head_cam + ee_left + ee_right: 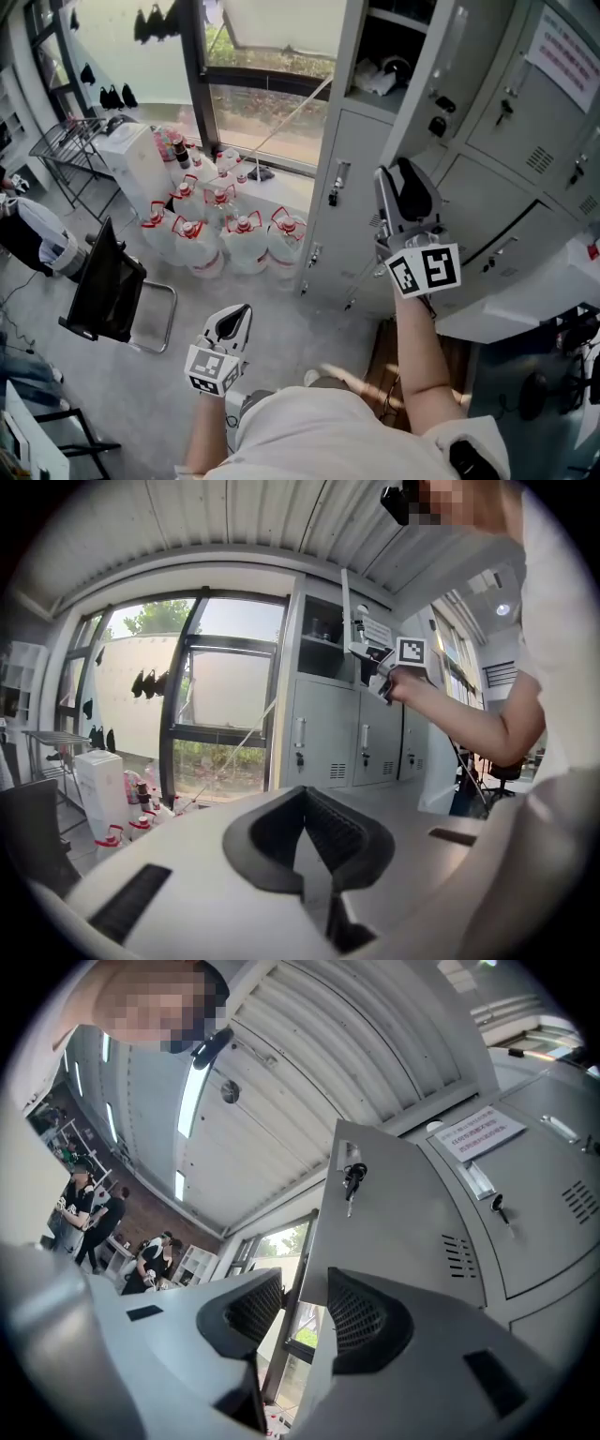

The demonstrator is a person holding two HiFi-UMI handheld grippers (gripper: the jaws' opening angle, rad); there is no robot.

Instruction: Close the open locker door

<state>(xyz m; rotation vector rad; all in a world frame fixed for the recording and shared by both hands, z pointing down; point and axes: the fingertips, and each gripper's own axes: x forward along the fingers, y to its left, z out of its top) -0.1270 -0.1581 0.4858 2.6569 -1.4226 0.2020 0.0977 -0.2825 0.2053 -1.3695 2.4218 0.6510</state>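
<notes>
Grey locker door (403, 1232) edge sits between upraised right gripper's (305, 1309) parted jaws.

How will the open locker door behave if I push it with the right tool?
The door looks like thin painted sheet metal, so it is probably stiff, light and smooth; the right tool may slide on it. It stands wide open, so it likely swings freely. The key hanging in its lock may jangle.
</notes>
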